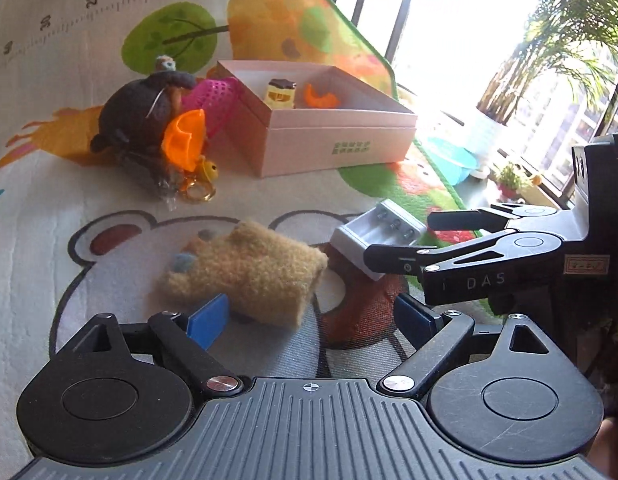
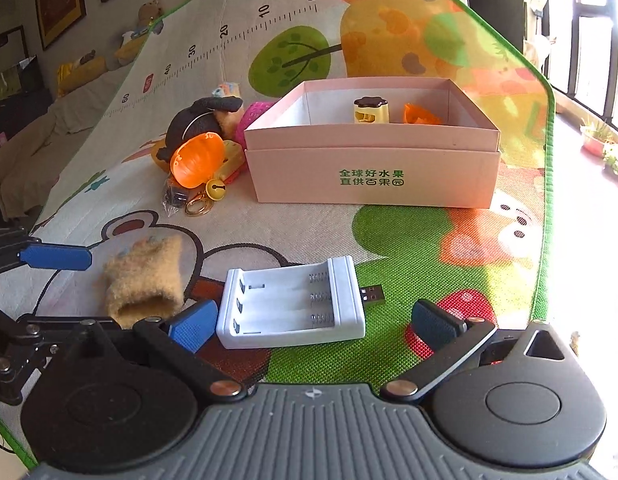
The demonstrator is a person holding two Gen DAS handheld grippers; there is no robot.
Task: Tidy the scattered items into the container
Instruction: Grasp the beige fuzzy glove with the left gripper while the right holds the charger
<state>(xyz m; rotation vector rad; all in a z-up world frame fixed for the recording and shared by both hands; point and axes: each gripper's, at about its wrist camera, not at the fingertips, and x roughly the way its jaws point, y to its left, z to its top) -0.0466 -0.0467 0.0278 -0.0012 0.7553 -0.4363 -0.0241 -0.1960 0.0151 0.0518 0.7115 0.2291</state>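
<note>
R gripper (image 2: 313,320) wide, empty; battery charger (image 2: 293,304) on mat right betw pads, long axis across the gap. L gripper (image 1: 313,320) wide over tan mitt (image 1: 245,272). Box (image 2: 373,176) straight ahead.

A pink cardboard box (image 2: 373,176) sits open on the play mat, green characters printed on its front wall. Inside stand a small yellow figure with a dark top (image 2: 371,110) and an orange piece (image 2: 419,115). Just left of the box lies a heap: a dark knitted toy (image 2: 197,124), an orange plastic shell (image 2: 197,160), a pink mesh item (image 1: 215,96), a yellow bell on a gold ring (image 2: 215,190), and what may be a small clear packet. Nearer, a tan fuzzy mitten (image 2: 143,284) lies flat, and beside it a white battery charger (image 2: 293,302), slots up, empty, its USB plug pointing right.
</note>
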